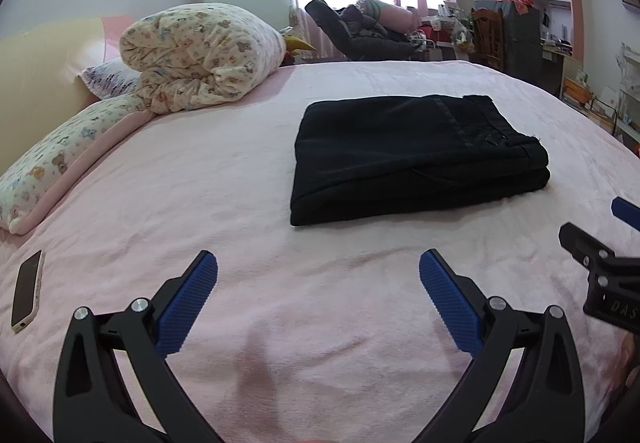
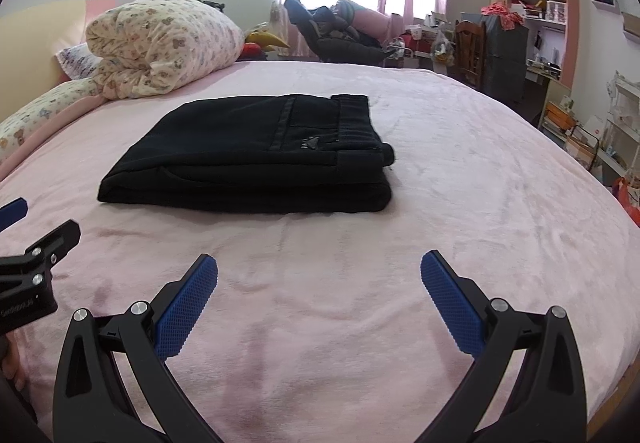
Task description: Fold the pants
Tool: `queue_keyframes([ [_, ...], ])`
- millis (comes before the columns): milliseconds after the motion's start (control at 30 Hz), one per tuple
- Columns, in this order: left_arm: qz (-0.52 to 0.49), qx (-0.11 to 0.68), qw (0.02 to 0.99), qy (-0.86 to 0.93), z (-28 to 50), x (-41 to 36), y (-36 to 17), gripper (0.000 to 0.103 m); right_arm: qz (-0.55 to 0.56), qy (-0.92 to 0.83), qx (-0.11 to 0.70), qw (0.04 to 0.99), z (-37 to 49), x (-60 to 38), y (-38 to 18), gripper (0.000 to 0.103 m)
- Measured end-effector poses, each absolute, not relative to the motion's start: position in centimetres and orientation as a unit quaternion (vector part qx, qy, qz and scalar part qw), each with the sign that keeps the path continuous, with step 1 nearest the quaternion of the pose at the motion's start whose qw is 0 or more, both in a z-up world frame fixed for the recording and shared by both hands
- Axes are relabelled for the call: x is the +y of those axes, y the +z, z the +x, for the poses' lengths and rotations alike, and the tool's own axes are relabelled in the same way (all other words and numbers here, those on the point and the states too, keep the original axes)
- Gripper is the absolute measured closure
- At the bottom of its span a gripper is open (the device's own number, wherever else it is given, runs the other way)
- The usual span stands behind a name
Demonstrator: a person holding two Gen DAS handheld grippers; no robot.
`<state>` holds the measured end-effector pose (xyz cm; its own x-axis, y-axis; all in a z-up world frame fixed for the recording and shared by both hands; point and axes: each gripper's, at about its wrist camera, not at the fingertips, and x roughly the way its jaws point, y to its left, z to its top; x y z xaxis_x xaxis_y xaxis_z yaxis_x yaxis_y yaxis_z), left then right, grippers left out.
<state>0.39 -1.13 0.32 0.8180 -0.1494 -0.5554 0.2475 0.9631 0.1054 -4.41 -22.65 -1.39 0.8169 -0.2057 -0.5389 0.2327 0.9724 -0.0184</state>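
Since the black pants [image 1: 416,151] already lie as a compact, layered rectangle on the pink bedspread [image 1: 248,179], the folding itself looks finished, and the step in hand appears to be the release and pull-away. Any next move would likely call only for a check of the edges, perhaps a light press where the waistband end sits slightly raised above the lower layers.

The left gripper [image 1: 318,271] hangs over bare bedspread with its blue-padded fingers [image 1: 188,303] spread wide and holding nothing; the pants lie ahead of it and a little to its right, well apart. The right gripper [image 2: 319,271] is likewise spread and empty, with the pants [image 2: 256,155] ahead and to its left, not touching.
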Motion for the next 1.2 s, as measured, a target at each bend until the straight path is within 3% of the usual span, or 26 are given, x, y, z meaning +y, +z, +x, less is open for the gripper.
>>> queue_keyframes([
  [1200,0.092,0.296,0.943,-0.122,0.7,-2.5,0.0,0.002,0.014,-0.147,0.283,0.948,-4.1,-25.7,-0.6,0.001],
])
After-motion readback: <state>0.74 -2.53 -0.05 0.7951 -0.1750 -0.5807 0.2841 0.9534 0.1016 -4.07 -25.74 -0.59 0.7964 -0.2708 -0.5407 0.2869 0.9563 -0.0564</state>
